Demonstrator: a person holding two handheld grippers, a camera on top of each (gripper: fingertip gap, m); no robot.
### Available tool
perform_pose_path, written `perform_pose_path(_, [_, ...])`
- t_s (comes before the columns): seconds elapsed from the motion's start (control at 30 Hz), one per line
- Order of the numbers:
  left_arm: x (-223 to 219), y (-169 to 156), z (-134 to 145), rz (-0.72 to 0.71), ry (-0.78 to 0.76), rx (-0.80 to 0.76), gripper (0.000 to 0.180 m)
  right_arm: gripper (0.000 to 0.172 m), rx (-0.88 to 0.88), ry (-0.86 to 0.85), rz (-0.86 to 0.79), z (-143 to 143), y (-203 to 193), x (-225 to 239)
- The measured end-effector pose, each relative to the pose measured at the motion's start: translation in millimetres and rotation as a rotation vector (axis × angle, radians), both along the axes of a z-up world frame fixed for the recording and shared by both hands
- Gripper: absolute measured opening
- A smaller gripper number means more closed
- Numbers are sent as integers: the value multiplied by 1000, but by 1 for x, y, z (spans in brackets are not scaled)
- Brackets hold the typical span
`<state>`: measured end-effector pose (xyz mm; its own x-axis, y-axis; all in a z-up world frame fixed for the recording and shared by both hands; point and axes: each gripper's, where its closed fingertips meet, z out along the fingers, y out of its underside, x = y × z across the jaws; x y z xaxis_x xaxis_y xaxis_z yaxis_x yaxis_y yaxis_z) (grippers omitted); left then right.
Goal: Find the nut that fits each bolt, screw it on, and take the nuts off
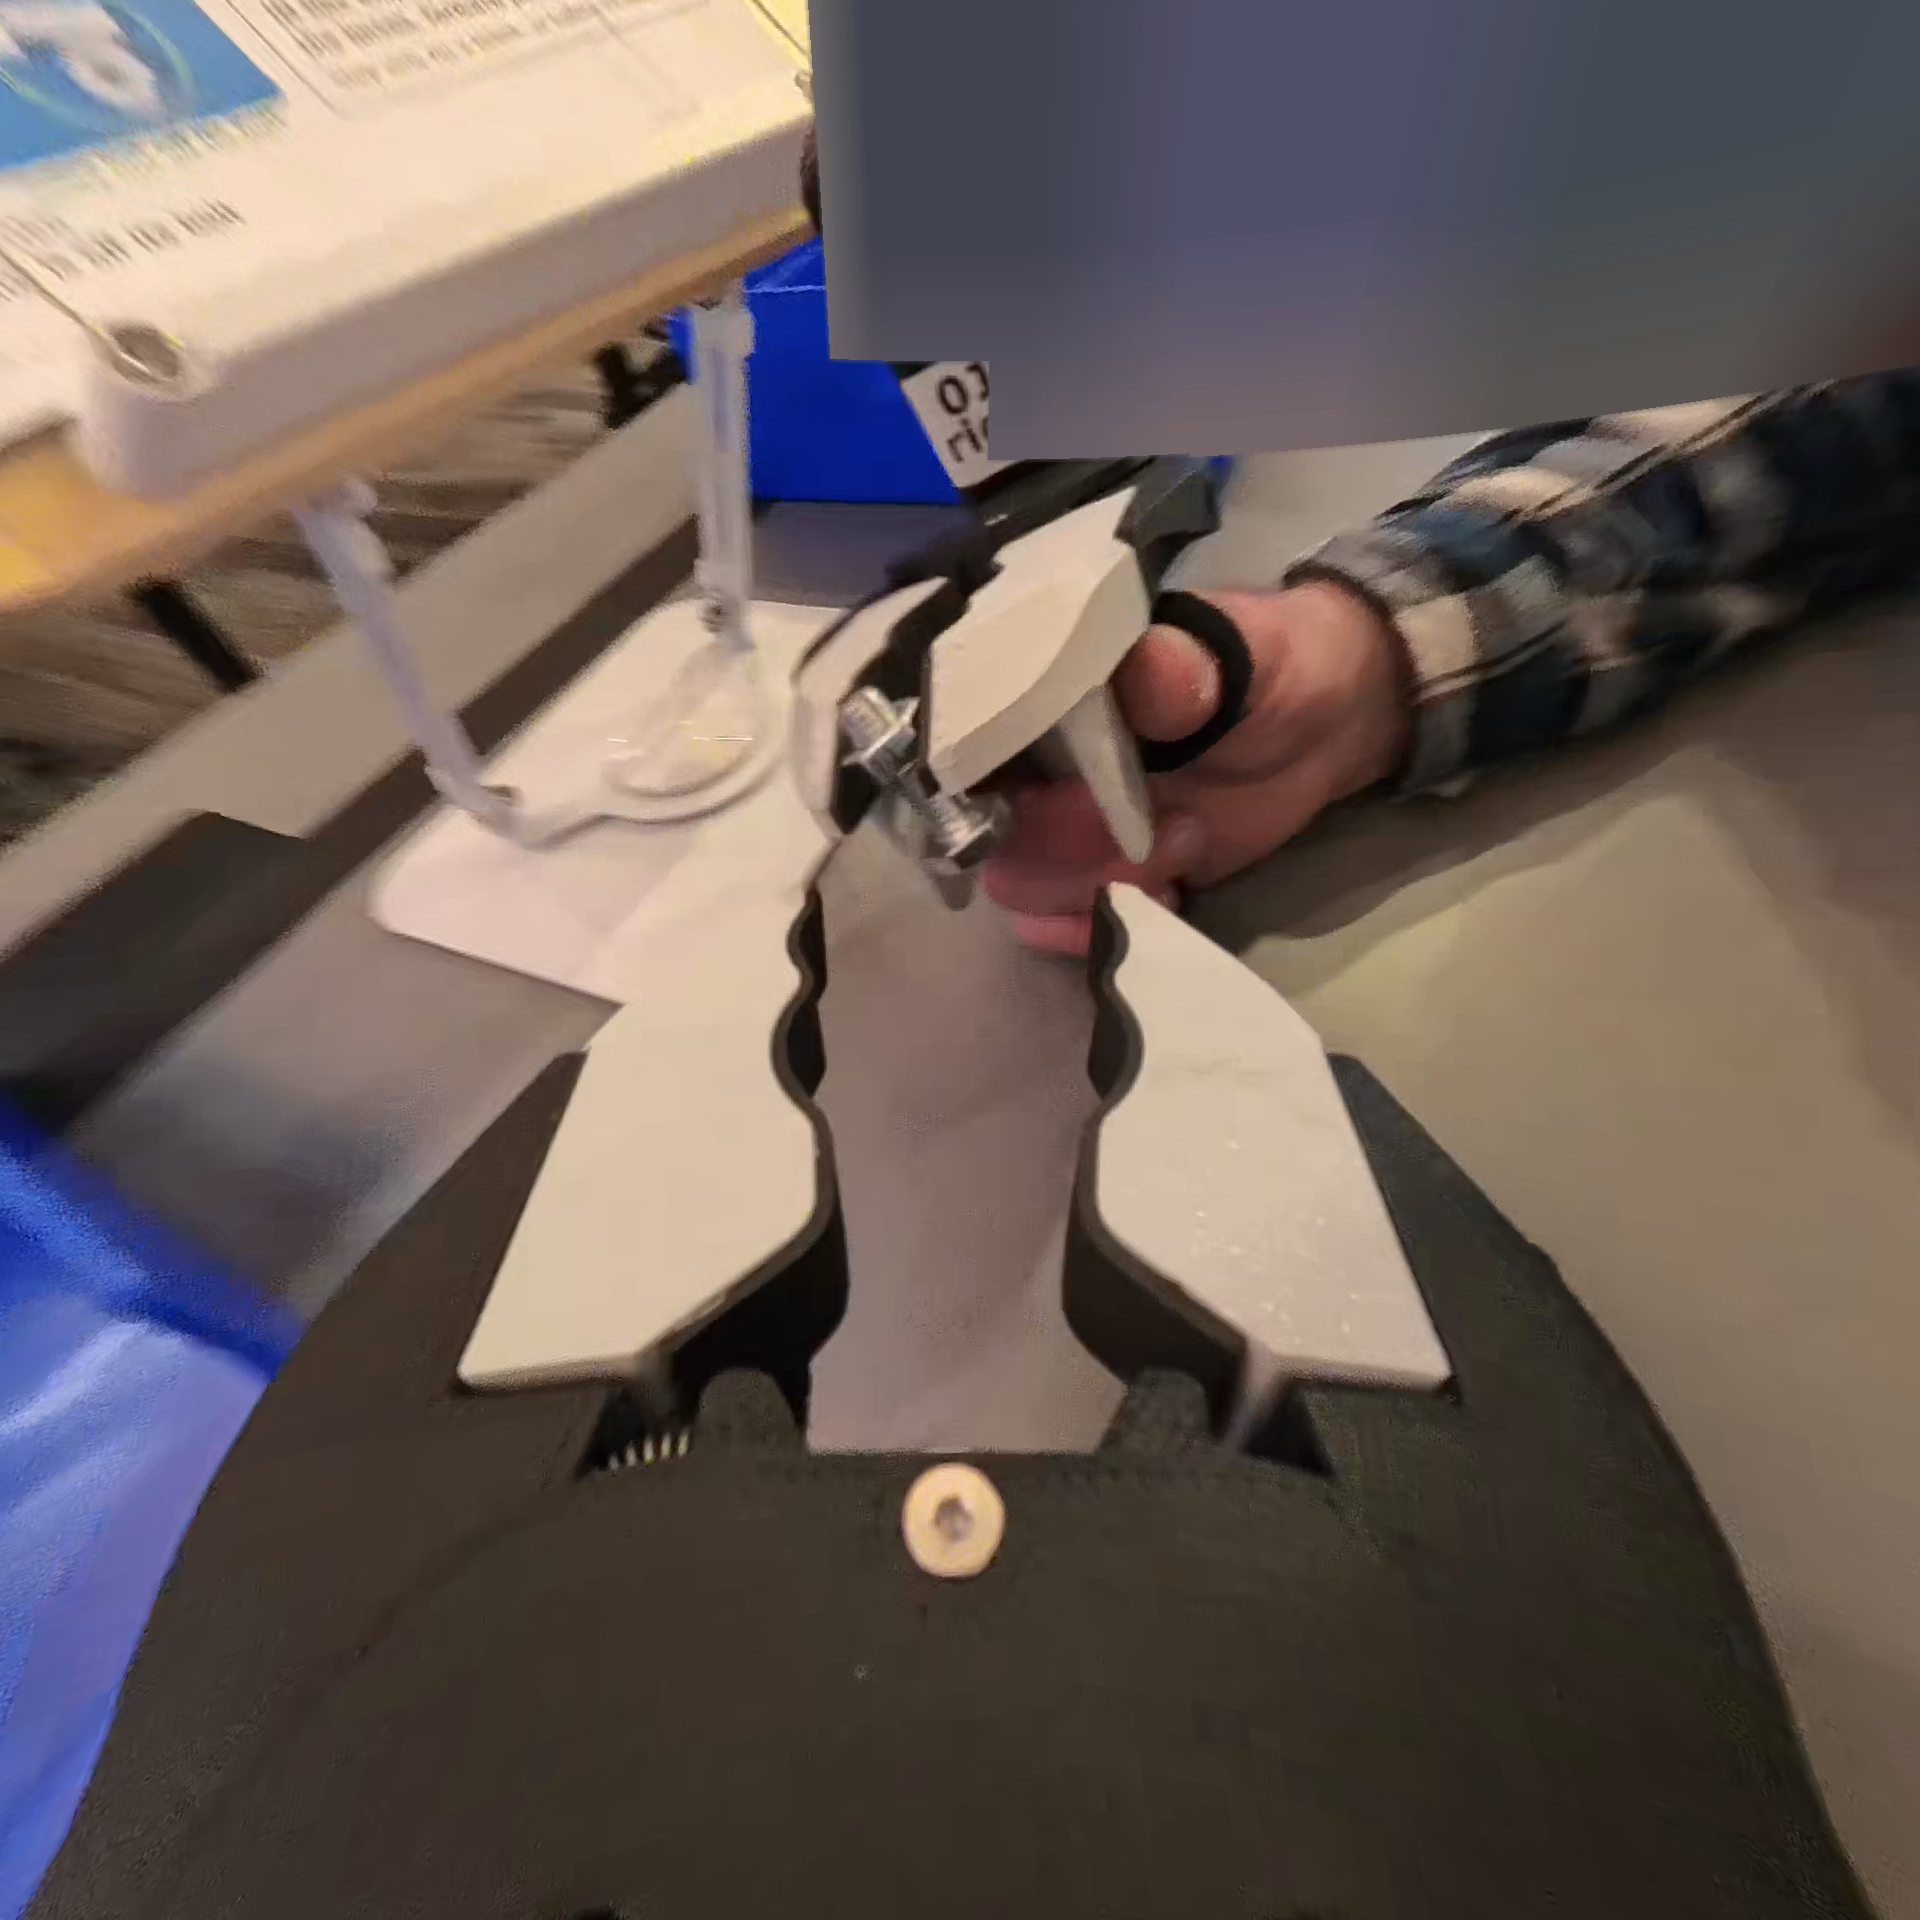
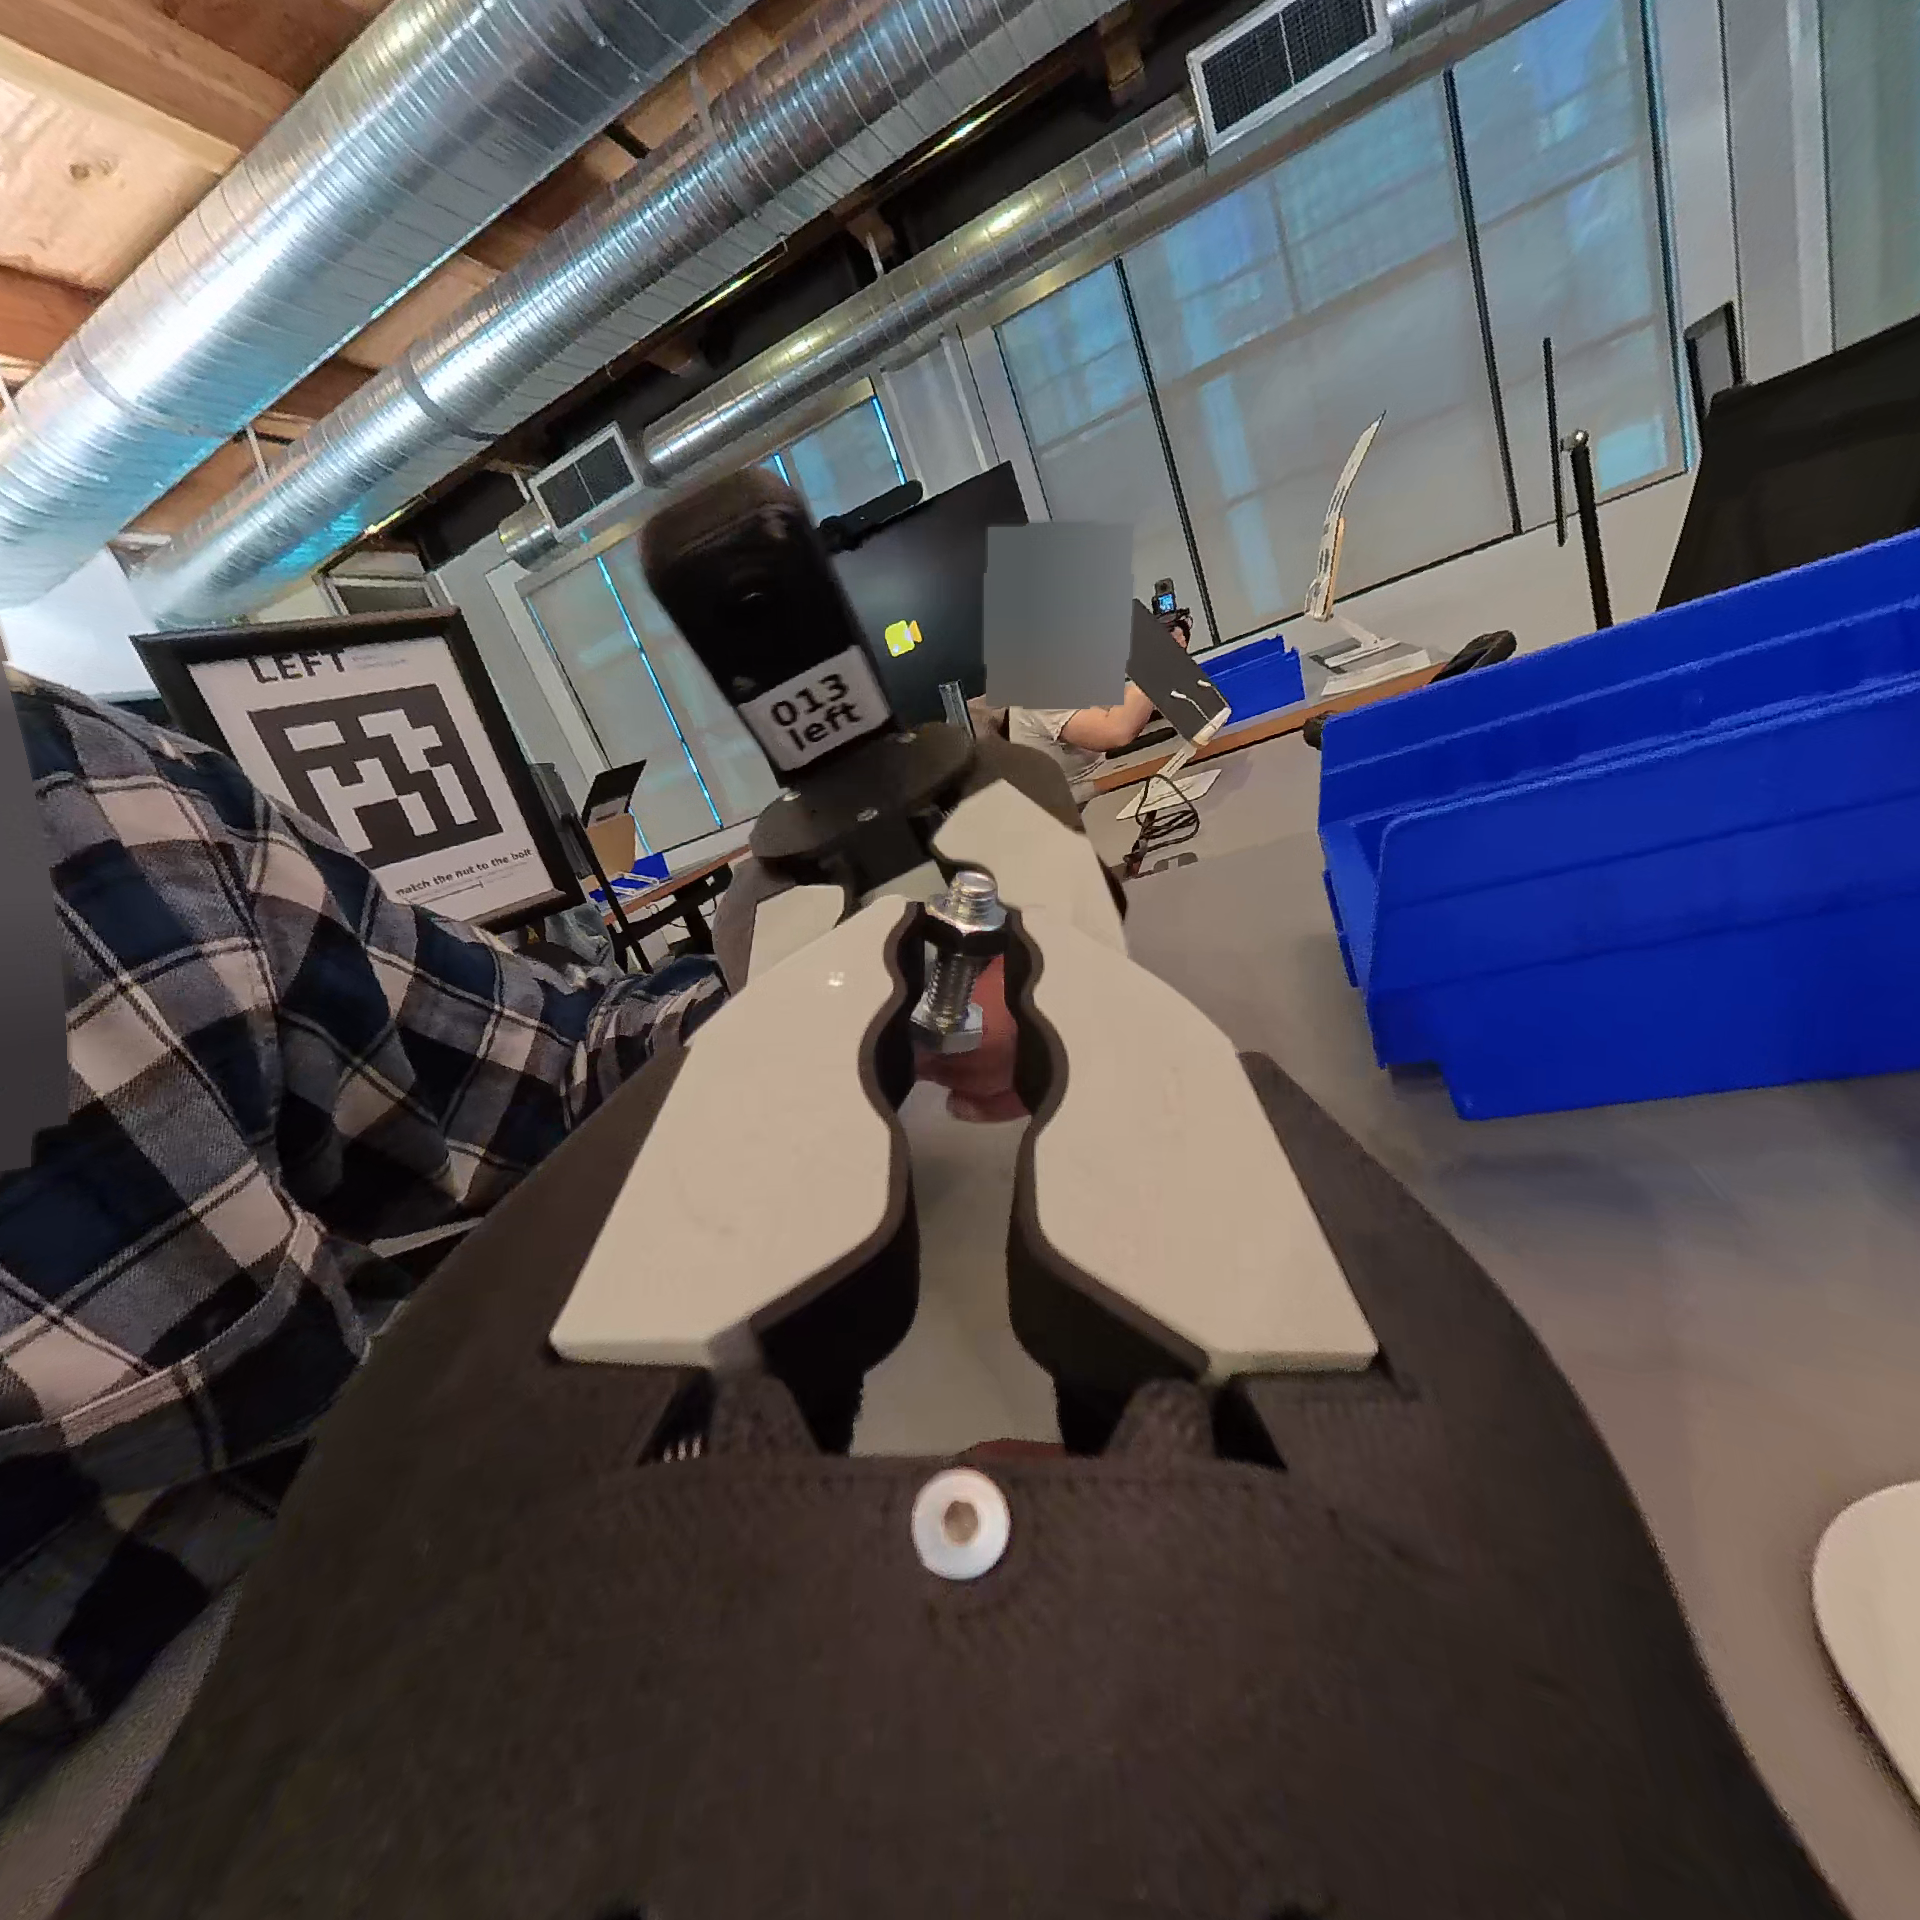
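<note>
— Grey tabletop [image 1: 1558, 1143] under us, ducts on the ceiling, blue bins [image 2: 1662, 883] off to the right. So where is the bolt?

— Between the tips of my right gripper [image 2: 961, 961]. Its pale fingers [image 2: 790, 1091] are pinched on the silver bolt [image 2: 951, 977]: threaded shank upright, hex head at the bottom, and the nut [image 2: 961, 920] near the top, caught in the scalloped notch of the black pads.

— Why hold it there?

— My guess is the notch grips the hex flats, so the nut cannot spin while the rest turns.

— And your other hand?

— My left gripper [image 1: 961, 935] faces it, spread wide with nothing between its wavy black pads. It sits just beside the bolt, and I judge it ready to take the head end. From that side the metal looks bright and ridged.

— Anything else near?

— A white stand [image 1: 717, 582] on a clear round base, far left.
</note>
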<state>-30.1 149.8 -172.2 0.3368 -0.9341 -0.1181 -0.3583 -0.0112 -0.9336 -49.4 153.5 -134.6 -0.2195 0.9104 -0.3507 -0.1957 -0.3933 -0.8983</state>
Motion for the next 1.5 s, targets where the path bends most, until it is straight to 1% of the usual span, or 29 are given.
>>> perform_pose_path(0.03, [3, -4, -1, -32, -32, -56, 46, 15, 11, 2, 0, 0, -1, 0])
perform_pose_path(0.13, [9, -10, 9, -86, -164, -164, 41, 15, 20, 4, 6, 1, -2, 0])
perform_pose_path(0.2, [12, -12, 12, -116, -220, -234, 38, 15, 25, 7, 16, 1, -3, 0])
perform_pose_path(0.33, [15, -16, 14, -149, -269, -278, 29, 15, 41, 13, 30, 2, -7, 0])
perform_pose_path(0.47, [15, -15, 19, -161, -327, -313, 23, 15, 47, 21, 38, 3, -8, 0])
perform_pose_path(0.57, [14, -13, 18, -150, -334, -304, 15, 15, 59, 18, 33, 3, -10, 0])
perform_pose_path(0.8, [13, -11, 18, -144, -337, -294, 14, 15, 61, 22, 22, 3, -9, 1])
perform_pose_path(1.03, [10, -11, 17, -140, -298, -252, 14, 15, 66, 20, 22, 3, -10, 1])
perform_pose_path(1.07, [10, -11, 16, -136, -288, -241, 14, 17, 65, 21, 19, 3, -9, 1])
perform_pose_path(1.13, [9, -9, 15, -121, -273, -213, 14, 40, 55, 10, -9, 2, -4, 1])
perform_pose_path(1.27, [7, -7, 11, -110, -240, -180, 14, 55, 96, -35, -64, -1, -1, -2])
perform_pose_path(1.5, [11, -12, 11, -132, -231, -141, 14, 51, 77, -51, -87, -3, 4, -3])
